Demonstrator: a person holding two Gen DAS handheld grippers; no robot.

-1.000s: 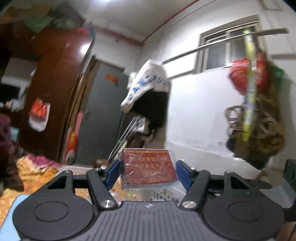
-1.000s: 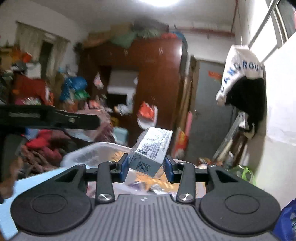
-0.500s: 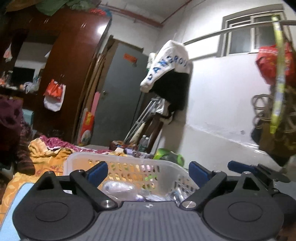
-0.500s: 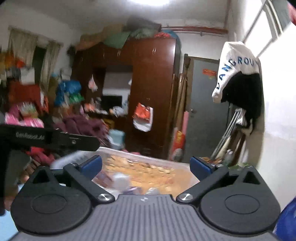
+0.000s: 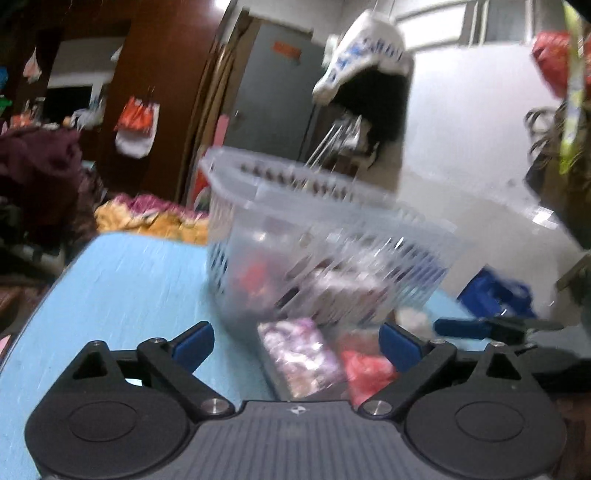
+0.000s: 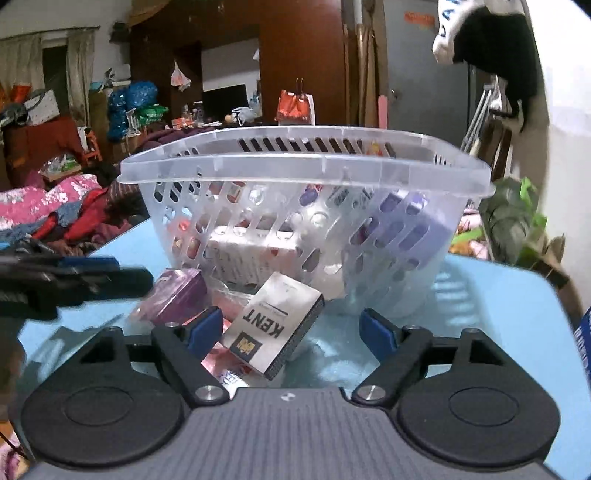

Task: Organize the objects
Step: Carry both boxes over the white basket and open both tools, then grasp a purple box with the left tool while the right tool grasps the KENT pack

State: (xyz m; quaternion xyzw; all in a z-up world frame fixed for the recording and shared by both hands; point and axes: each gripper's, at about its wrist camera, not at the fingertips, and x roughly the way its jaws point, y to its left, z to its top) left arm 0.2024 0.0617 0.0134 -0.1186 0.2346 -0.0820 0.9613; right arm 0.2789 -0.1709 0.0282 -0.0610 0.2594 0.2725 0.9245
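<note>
wall [image 5: 461, 122]: white, on the right
wardrobe [image 6: 303, 59]: big, dark brown, at the back
door [image 6: 424, 74]: grey, beside the wardrobe
window [image 5: 517, 22]: high on the wall
curtains [image 6: 79, 70]: pale, far left
table [image 6: 498, 306]: light blue

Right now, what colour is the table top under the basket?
Light blue table top, clearest in the right wrist view, under the clear basket.

A cluttered room of a home is shown: a dark wooden wardrobe [image 6: 295, 66] is seen at the back, clothes and bedding [image 6: 55, 210] are piled at the left, a garment [image 5: 365, 66] is hung on the white wall beside a grey door [image 5: 273, 99].
</note>
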